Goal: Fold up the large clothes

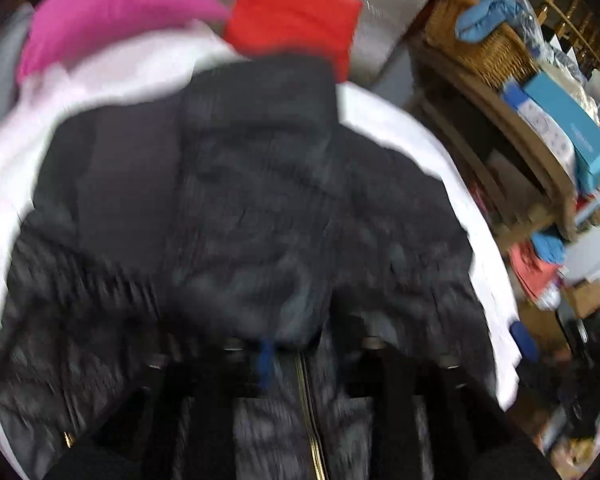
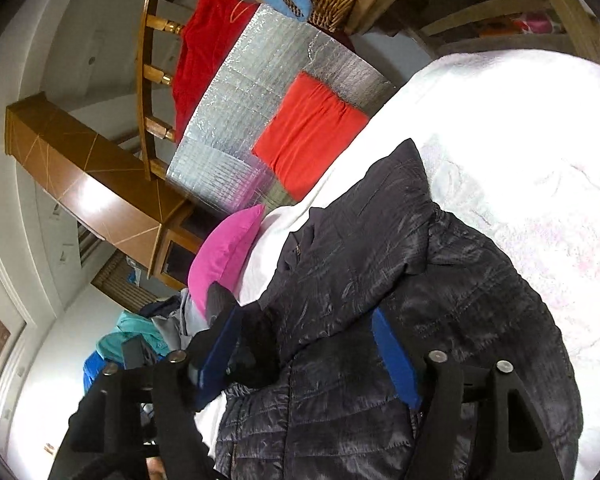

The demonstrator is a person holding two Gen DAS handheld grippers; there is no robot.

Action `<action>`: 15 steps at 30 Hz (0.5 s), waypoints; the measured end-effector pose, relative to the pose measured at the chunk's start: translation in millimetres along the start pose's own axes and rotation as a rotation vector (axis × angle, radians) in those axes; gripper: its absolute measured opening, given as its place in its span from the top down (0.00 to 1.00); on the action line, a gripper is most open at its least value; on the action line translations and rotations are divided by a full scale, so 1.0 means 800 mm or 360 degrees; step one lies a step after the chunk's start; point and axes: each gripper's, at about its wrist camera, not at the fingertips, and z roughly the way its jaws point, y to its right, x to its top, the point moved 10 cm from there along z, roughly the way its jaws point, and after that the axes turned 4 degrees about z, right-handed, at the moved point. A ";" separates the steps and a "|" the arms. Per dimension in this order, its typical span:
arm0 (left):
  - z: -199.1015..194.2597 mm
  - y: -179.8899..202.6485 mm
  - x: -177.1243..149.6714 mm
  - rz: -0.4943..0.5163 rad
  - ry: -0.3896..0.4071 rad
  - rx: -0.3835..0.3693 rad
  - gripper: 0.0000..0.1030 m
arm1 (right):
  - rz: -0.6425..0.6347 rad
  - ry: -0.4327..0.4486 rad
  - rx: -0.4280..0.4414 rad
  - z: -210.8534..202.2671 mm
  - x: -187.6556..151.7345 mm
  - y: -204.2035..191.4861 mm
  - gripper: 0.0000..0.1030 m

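A dark quilted jacket (image 1: 260,208) with a gold zipper lies on a white cloth (image 1: 400,128); the left wrist view is motion-blurred. My left gripper (image 1: 296,344) is low over the jacket's front and jacket fabric is bunched between its fingers; it looks shut on that fabric. In the right wrist view the jacket (image 2: 400,280) lies partly folded on the white cloth (image 2: 520,140). My right gripper (image 2: 304,336) stands open, its blue-padded fingers (image 2: 396,356) on either side of a jacket fold.
A folded red garment (image 2: 308,132) lies on a silver mat (image 2: 236,112). A pink cushion (image 2: 228,252) sits beside the white cloth. A wicker basket (image 1: 480,40), wooden shelves with boxes (image 1: 556,128), a wooden railing (image 2: 156,80) and a clothes pile (image 2: 140,340) surround the area.
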 end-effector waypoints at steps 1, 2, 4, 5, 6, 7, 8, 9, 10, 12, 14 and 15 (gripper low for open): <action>-0.009 0.001 -0.010 0.0033 -0.0013 -0.0013 0.60 | -0.0002 -0.0006 -0.0003 0.001 -0.001 -0.001 0.27; -0.022 -0.002 -0.018 0.0090 0.0005 0.0011 0.56 | -0.0001 -0.0016 -0.0002 0.003 -0.004 -0.001 0.27; -0.046 -0.008 -0.030 0.0169 0.0047 0.0034 0.53 | -0.0013 -0.0039 -0.0007 0.009 -0.009 -0.005 0.27; -0.063 -0.018 -0.038 0.0185 0.0075 0.0035 0.52 | -0.0029 -0.0055 -0.0012 0.013 -0.013 -0.009 0.27; -0.075 -0.027 -0.042 0.0184 0.0097 0.0047 0.52 | -0.0047 -0.0082 -0.0012 0.019 -0.019 -0.014 0.27; -0.090 -0.041 -0.046 0.0181 0.0133 0.0077 0.51 | -0.0053 -0.0123 0.0001 0.027 -0.026 -0.021 0.27; -0.105 -0.058 -0.048 0.0170 0.0170 0.0127 0.50 | -0.0043 -0.0162 0.0028 0.033 -0.032 -0.028 0.27; -0.114 -0.074 -0.045 0.0156 0.0193 0.0173 0.50 | -0.0029 -0.0204 0.0068 0.041 -0.038 -0.037 0.27; -0.124 -0.092 -0.047 0.0140 0.0218 0.0219 0.50 | -0.0018 -0.0251 0.0110 0.050 -0.045 -0.049 0.27; -0.140 -0.122 -0.049 0.0095 0.0261 0.0299 0.50 | -0.0007 -0.0370 0.0158 0.073 -0.064 -0.071 0.27; -0.148 -0.151 -0.049 0.0042 0.0283 0.0380 0.50 | 0.0036 -0.0480 0.0236 0.097 -0.085 -0.093 0.27; -0.150 -0.165 -0.048 0.0012 0.0288 0.0423 0.50 | 0.0078 -0.0561 0.0299 0.114 -0.101 -0.107 0.27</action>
